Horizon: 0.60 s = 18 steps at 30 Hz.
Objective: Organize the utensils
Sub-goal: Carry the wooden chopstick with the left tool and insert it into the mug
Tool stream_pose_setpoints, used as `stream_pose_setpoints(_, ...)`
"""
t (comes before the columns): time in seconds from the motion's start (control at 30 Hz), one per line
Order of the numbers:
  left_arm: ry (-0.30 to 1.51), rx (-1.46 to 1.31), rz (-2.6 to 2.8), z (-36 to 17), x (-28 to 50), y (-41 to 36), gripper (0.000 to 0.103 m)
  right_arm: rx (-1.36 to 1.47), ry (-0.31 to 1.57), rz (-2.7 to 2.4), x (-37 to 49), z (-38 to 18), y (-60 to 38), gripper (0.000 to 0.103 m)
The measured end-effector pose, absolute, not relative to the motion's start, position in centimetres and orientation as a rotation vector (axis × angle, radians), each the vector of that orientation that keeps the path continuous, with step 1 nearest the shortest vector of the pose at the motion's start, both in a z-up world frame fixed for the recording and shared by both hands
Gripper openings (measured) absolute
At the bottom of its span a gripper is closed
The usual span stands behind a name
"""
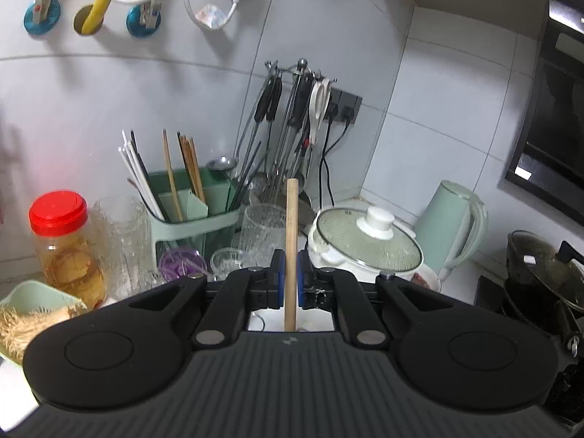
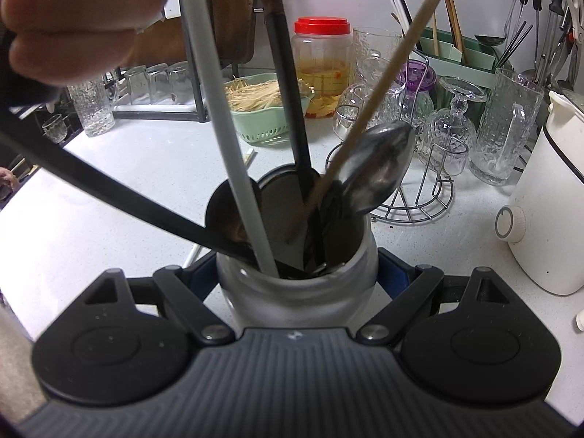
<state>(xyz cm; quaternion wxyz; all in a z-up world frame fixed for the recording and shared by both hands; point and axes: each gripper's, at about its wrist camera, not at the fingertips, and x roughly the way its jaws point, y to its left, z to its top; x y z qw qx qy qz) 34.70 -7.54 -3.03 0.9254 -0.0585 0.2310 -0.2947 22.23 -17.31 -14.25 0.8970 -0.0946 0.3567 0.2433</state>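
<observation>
my left gripper (image 1: 291, 284) is clamped on a wooden handle (image 1: 291, 241), the blue pads pressed to either side of it. the handle's long axis runs straight up between the pads in my left wrist view, its free end standing above them and its lower part dropping out of sight below the gripper.

my right gripper (image 2: 297, 279) is closed around the grey utensil holder (image 2: 295, 292), one finger on each side of its wall, steadying it on the table (image 2: 109, 197). the holder sits right against that gripper, mouth open ahead of it.

from the right gripper the same wooden handle (image 2: 383, 87) slants up and away to the right, its lower end down inside the holder beside a metal ladle (image 2: 379, 168), a grey handle (image 2: 222, 109) and black handles (image 2: 288, 109).

as i judge it, the coming move turns on that slant: the left gripper must travel along the handle's own axis so the tool clears or settles past the crowded rim without tipping the holder.
</observation>
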Motion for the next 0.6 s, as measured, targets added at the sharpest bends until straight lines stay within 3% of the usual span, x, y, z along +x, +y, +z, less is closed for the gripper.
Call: stream_pose_setpoints(0.6,0.635,-0.111,-0.546,-1.5,30.7,-4.6,0.007,-0.191,0.74,0.493,22.3,-14.3,-17.3,0.09)
